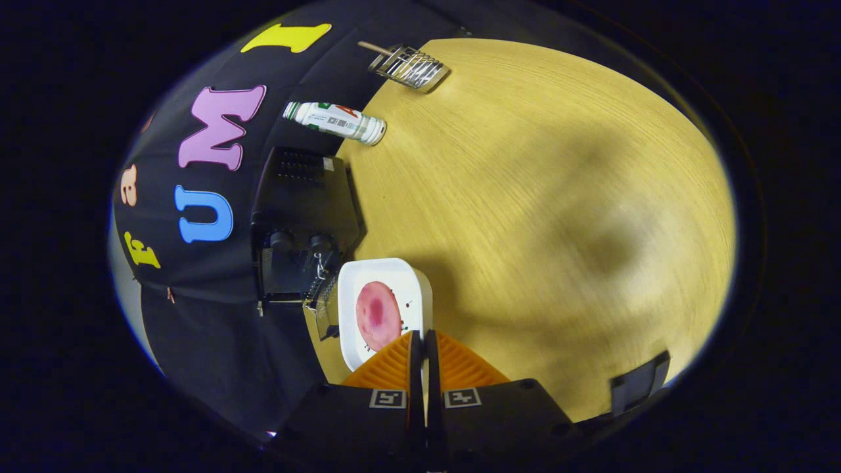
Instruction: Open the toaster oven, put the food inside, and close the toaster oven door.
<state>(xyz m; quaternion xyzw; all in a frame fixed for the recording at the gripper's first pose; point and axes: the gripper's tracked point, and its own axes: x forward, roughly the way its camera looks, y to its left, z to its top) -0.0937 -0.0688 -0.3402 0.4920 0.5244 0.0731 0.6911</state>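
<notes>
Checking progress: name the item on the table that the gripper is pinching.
The white plate with the pink food; the gripper pinches its rim, unlike bottle and rack.

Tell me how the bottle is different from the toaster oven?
The bottle is white, slim and round with a printed label; the toaster oven is black, boxy and much bigger. The bottle is far beyond the gripper; the toaster oven is close, beside the white plate pinched in the gripper's fingers. Both sit on the wooden table by the booth's wall.

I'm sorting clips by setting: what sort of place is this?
Likely a staged recording booth, not a real kitchen: a wooden table against black cloth, with a toaster oven, bottle and wire rack. The tool grips a white plate.
</notes>
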